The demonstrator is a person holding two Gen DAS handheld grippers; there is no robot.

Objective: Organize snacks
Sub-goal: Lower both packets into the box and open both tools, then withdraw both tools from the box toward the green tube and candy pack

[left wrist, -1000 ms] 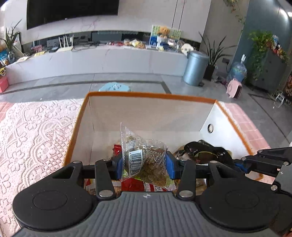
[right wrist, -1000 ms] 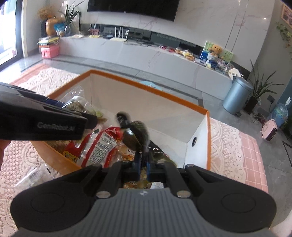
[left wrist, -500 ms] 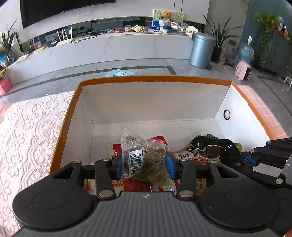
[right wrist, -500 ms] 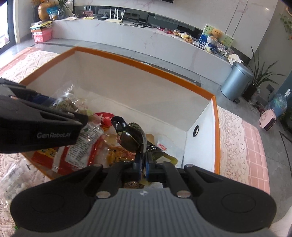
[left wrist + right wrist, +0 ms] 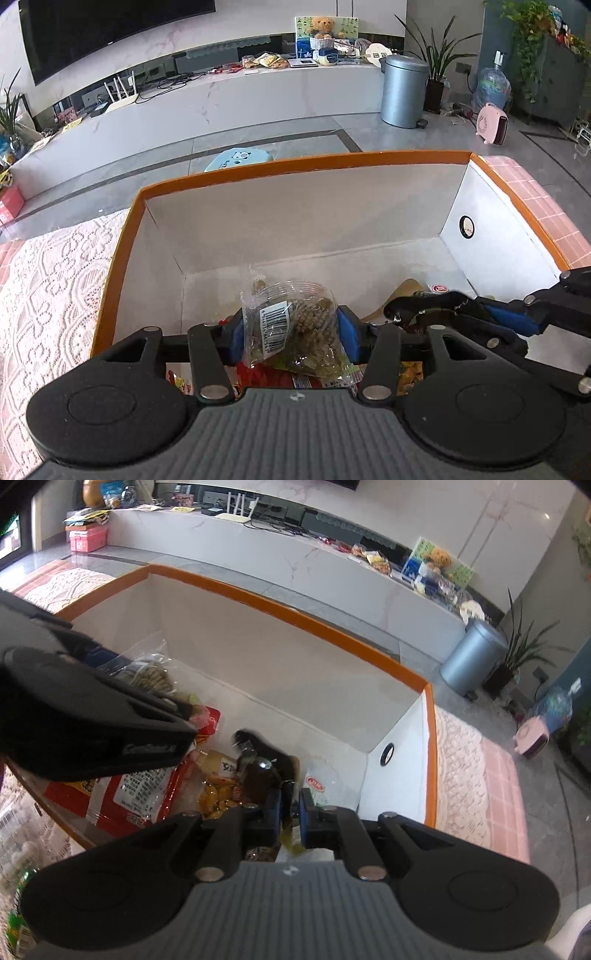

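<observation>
1. Both grippers have sunk lower into the orange-rimmed box (image 5: 303, 162) over the last second — its walls now fill more of each view.
2. The left gripper (image 5: 290, 332) is closed on a clear snack packet (image 5: 295, 321), held above the pile near the box's near-left corner.
3. The right gripper (image 5: 291, 812) pinches a dark wrapper (image 5: 266, 771), its jaws almost touching, towards the near-right corner.
4. Likely next — release both onto the snack pile (image 5: 147, 794).
</observation>
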